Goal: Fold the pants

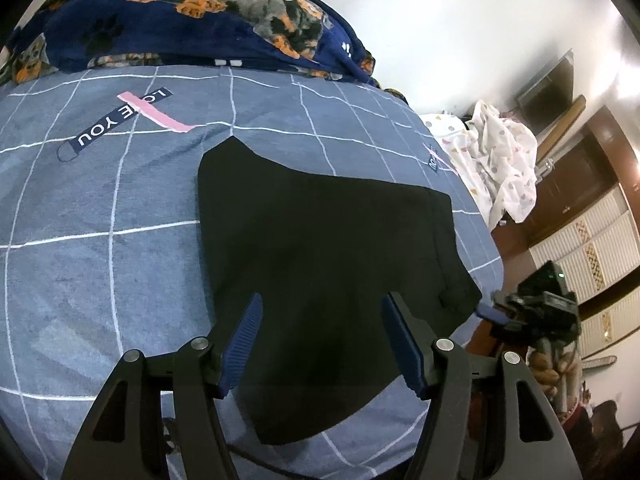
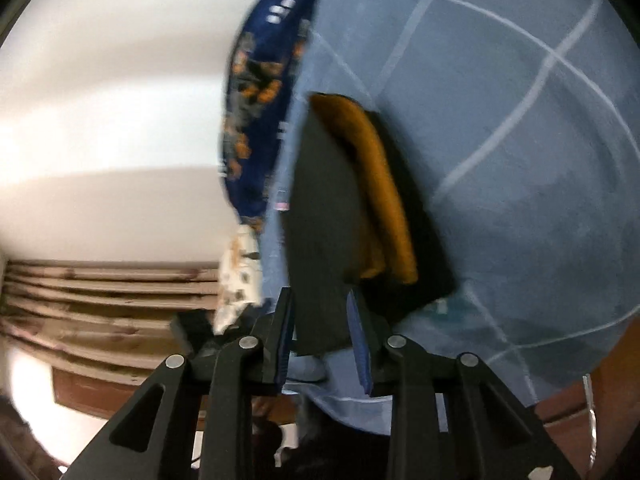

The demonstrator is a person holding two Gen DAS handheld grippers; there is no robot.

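Left wrist view shows the left gripper (image 1: 322, 312) spread wide, holding nothing, poised over the black pants (image 1: 320, 264), which lie flat on the blue grid-patterned bedsheet (image 1: 100, 208) straight ahead of its fingers. Beyond them sits a navy dog-print blanket (image 1: 180, 20); off to the right, a white patterned cloth (image 1: 500, 152).

Right wrist view is blurred and tilted. The right gripper (image 2: 320, 320) has its fingers nearly together around an edge of the pants (image 2: 328, 208); whether the pads actually clamp the cloth I cannot tell. An orange lining (image 2: 376, 184) shows inside the lifted fabric, details smeared.
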